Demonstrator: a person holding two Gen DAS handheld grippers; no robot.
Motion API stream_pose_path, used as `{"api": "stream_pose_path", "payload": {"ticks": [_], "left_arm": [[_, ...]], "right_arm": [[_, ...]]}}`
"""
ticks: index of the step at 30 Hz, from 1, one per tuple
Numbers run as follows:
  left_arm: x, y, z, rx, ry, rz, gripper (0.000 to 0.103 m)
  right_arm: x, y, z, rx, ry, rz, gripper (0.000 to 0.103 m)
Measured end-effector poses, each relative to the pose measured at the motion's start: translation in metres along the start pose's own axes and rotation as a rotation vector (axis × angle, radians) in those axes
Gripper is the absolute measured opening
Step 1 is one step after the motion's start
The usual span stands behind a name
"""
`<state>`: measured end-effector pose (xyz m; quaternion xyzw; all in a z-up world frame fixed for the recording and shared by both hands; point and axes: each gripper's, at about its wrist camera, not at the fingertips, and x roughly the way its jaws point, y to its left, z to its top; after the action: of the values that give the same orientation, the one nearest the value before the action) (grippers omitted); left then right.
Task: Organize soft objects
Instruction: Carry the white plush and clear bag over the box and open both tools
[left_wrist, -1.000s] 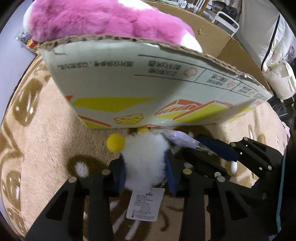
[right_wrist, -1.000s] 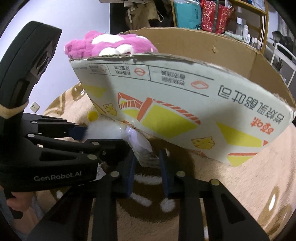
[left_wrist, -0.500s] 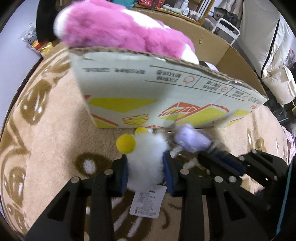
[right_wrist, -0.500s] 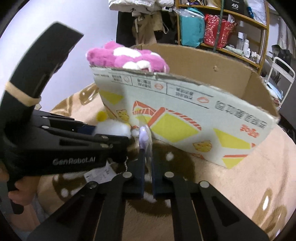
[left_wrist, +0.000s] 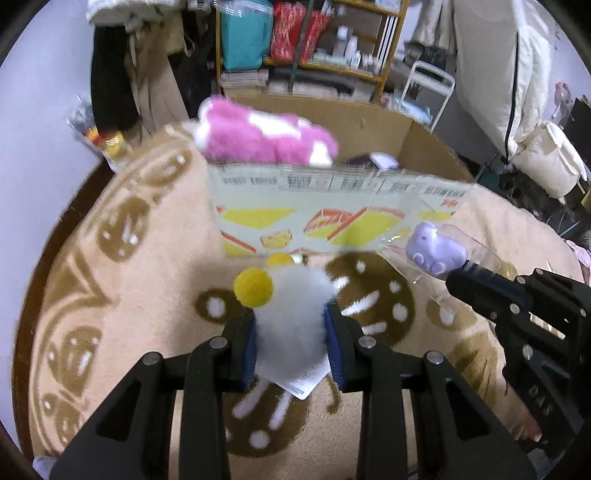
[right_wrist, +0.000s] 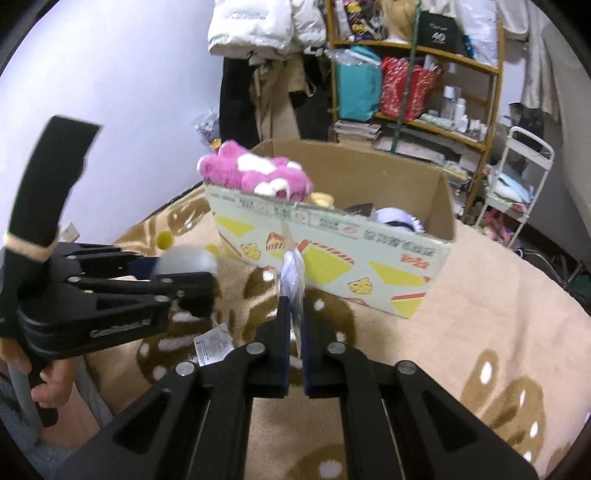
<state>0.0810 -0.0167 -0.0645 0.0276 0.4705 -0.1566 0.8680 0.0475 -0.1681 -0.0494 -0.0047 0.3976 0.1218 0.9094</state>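
White fluffy plush (left_wrist: 293, 325) squeezed between left gripper (left_wrist: 290, 341) pads, clear of the rug (left_wrist: 110, 295). Right gripper (right_wrist: 293, 332) pinches the clear wrapper of the purple toy (left_wrist: 436, 249) by its edge — both face the cardboard box (right_wrist: 332, 243), likely the drop spot, pink plush (right_wrist: 255, 175) already in.

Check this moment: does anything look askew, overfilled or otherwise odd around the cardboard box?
One thing: the pink plush sits on top of the cardboard box's near left corner, bulging over the rim rather than down inside. Otherwise nothing stands out: the left gripper is shut on the white fluffy toy, the right gripper on the bagged purple toy's wrapper.
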Motion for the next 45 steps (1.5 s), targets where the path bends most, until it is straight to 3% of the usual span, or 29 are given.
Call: {"api": "stream_pose_path", "payload": {"ticks": [9,11,16,22,31,36,45], "left_arm": [[-0.069,-0.021,0.005,0.033,-0.273,0.031,0.030],[-0.078,-0.020,0.007,0.025,-0.311,-0.003,0.030],[-0.089,-0.020,0.014,0.016,-0.395,0.014,0.030],[-0.094,-0.029,0.036,0.063,-0.464,0.049,0.030],[-0.084,-0.043,0.076,0.133,-0.517,0.071,0.030],[-0.055,-0.044,0.092,0.140,-0.503,0.104,0.030],[-0.007,-0.044,0.111,0.109,-0.408,0.055,0.031]], "right_arm": [[-0.051,-0.008,0.005,0.063,-0.132,-0.070,0.006],[-0.060,-0.012,0.009,0.096,-0.182,-0.070,0.006],[-0.080,-0.016,0.019,0.104,-0.291,-0.102,0.006],[-0.083,-0.018,0.032,0.095,-0.334,-0.127,0.006],[-0.058,-0.029,0.062,0.090,-0.344,-0.149,0.006],[-0.039,-0.040,0.060,0.129,-0.312,-0.123,0.006],[-0.011,-0.061,0.064,0.165,-0.280,-0.102,0.006]]}}
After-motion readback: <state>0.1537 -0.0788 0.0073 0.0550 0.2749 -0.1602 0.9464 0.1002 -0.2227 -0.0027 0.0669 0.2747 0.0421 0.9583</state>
